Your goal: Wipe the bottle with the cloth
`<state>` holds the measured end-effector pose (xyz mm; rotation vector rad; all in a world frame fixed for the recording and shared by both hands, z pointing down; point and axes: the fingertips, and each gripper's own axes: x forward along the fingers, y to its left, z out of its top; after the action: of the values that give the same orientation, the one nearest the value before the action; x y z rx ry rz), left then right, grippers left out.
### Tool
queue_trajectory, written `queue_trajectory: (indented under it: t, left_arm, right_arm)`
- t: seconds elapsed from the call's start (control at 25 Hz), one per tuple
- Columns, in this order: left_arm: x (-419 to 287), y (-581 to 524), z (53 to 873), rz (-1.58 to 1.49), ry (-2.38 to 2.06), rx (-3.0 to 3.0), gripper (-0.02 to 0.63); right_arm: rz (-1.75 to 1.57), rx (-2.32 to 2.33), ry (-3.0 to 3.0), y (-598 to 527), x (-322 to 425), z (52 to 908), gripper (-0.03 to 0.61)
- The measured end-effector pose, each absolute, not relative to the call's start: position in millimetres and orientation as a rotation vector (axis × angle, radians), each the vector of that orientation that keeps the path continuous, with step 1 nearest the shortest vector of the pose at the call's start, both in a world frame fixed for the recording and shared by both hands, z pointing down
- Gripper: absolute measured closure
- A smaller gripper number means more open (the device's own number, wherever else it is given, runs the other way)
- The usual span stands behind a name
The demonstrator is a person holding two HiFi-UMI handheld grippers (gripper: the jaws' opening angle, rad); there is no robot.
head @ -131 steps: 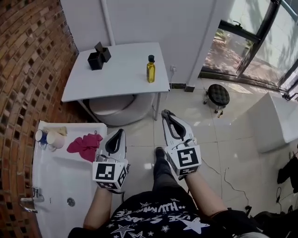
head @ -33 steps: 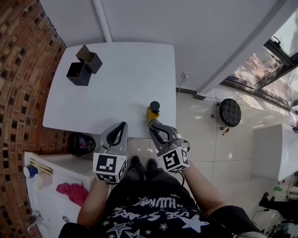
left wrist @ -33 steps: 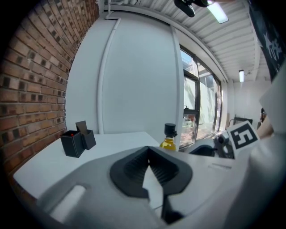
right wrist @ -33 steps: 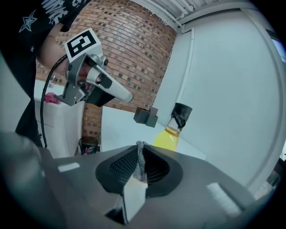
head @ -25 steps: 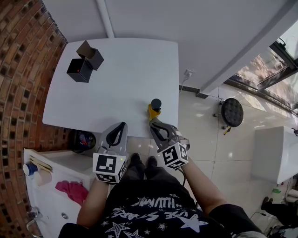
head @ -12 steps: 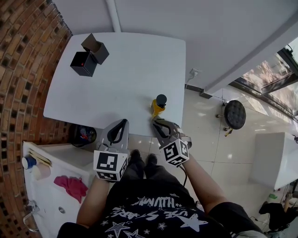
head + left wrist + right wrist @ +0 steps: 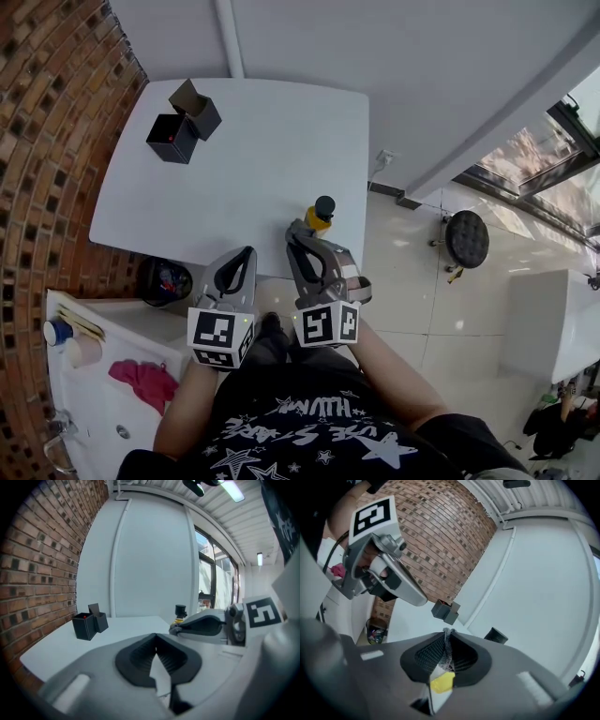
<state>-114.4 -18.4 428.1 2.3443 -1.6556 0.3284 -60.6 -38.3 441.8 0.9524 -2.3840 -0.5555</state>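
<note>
Risk of toppling the oil bottle [image 7: 322, 212] at the white table's [image 7: 234, 169] near edge.
Your left gripper [image 7: 247, 252] and right gripper [image 7: 295, 231] were both pressed together, empty. Your right tip sat just beside the oil bottle at frame centre, and the pink cloth [image 7: 141, 380] lay lower left.

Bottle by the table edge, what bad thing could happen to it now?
1. The bottle stands near the table's front edge, and the shut right gripper is close beside it. A bump might knock it over, maybe down onto the floor.
2. The pink cloth lies on the sink counter, and neither gripper holds it. Grabbing the bottle first could leave no easy way to wipe it.
</note>
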Motion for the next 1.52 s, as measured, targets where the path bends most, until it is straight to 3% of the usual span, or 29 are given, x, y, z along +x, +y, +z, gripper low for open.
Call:
queue_trajectory:
  t: [0.36,1.08,1.52]
  left_arm:
    - [-121,-15,433,0.342,-1.624,2.347,0.612]
    - [-132,-25,446,0.347,-1.558,2.35,0.612]
    - [-134,-45,447,0.353,-1.526,2.43,0.612]
  right_arm:
    - [-0.408,1.172,-2.23,-67,-64,465,0.538]
    - [-0.118,1.13,-2.163,-70,-59,541,0.538]
    - [-0.112,1.051,-2.281,-39,-59,526,0.538]
